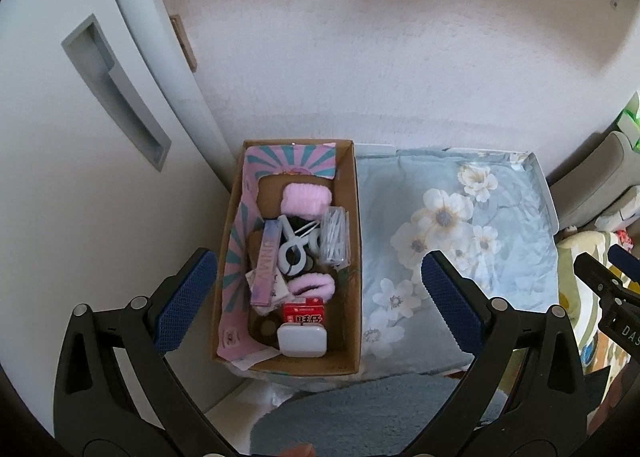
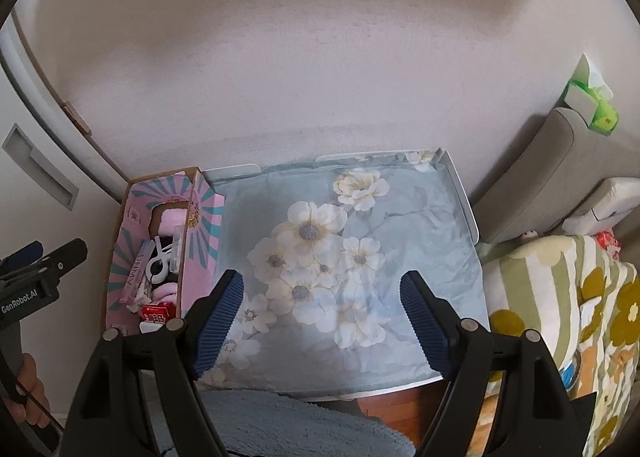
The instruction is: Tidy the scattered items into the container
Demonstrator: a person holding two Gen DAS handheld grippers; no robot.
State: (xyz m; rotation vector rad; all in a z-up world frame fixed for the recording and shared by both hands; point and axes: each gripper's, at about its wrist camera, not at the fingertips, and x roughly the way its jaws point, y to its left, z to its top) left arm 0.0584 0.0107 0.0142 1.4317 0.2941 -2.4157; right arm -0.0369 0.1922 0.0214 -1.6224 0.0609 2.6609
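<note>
Floral cloth (image 2: 352, 257), white fridge door (image 1: 80, 137), grey rug (image 1: 360, 417)

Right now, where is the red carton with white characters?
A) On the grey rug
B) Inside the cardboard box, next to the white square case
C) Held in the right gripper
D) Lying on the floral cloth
B: the red carton sits inside the cardboard box, touching the white square case; both grippers are open and hold nothing.

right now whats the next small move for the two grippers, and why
Probably just draw both back: the left gripper and right gripper are open and hold nothing, the items already lie inside the cardboard box, and nothing loose shows on the floral cloth.
</note>
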